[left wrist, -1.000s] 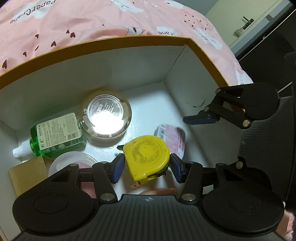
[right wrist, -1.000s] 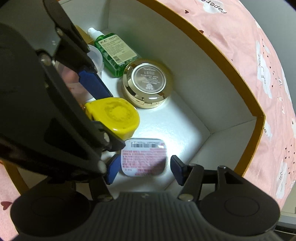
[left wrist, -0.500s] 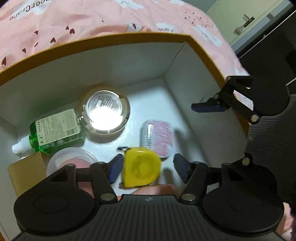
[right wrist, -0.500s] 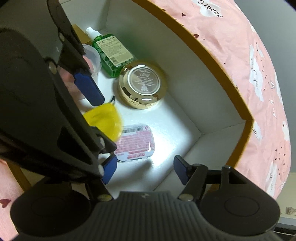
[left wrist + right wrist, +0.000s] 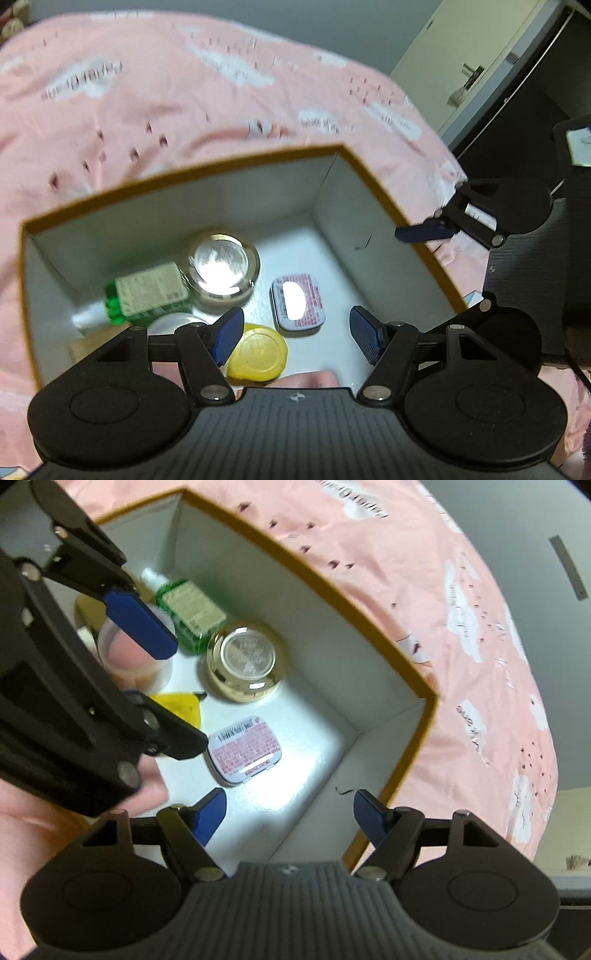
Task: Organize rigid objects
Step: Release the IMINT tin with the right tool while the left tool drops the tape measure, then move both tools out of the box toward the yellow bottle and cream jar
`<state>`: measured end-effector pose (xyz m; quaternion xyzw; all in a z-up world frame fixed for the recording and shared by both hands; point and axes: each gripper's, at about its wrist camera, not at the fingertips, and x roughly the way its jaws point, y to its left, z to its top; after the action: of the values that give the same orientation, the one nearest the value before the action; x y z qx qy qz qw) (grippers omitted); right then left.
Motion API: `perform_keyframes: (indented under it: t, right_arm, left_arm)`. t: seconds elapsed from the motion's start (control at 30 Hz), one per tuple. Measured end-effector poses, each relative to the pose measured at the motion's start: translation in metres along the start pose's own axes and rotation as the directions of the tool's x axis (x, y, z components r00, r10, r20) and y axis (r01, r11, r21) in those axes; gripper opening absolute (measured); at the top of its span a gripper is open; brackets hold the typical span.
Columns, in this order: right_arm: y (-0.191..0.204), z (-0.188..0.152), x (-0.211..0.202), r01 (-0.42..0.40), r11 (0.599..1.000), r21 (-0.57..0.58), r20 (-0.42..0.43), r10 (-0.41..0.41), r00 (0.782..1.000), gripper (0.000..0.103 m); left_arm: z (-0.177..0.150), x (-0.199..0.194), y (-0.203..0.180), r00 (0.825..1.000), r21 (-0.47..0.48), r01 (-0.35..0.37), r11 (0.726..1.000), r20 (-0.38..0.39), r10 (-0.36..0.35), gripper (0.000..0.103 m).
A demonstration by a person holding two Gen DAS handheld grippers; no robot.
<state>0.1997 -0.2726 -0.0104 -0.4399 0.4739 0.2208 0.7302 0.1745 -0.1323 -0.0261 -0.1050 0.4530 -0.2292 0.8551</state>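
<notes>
A white box (image 5: 373,258) with an orange rim sits on a pink bedcover (image 5: 147,103). The left gripper (image 5: 295,334) hangs above the box, its blue pads wide apart with nothing between them. Just below its left pad lies the yellow tape measure (image 5: 258,352) on the box floor — not touched by either pad. Beside it, toward the right wall, lies the pink tin (image 5: 298,301), flat, with its label up. Behind these a gold jar (image 5: 221,267) stands next to a green bottle (image 5: 147,291) that lies on its side; a clear tub (image 5: 129,653) and a brown carton (image 5: 83,345) are in the near left corner.

The right gripper (image 5: 290,819) is also open and empty — it hangs above the corner of the box, and the tin lies below and ahead of its left pad.
</notes>
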Motion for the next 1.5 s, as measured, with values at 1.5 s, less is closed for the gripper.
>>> perform_keyframes:
  t: [1.5]
  right_arm:
    - [0.208,0.046,-0.081,-0.498,0.851,0.167,0.350,0.421,0.837,0.065]
  left_arm:
    - [-0.154,-0.155,0.108,0.939,-0.109,-0.344,0.933,-0.055,0.339,0.073]
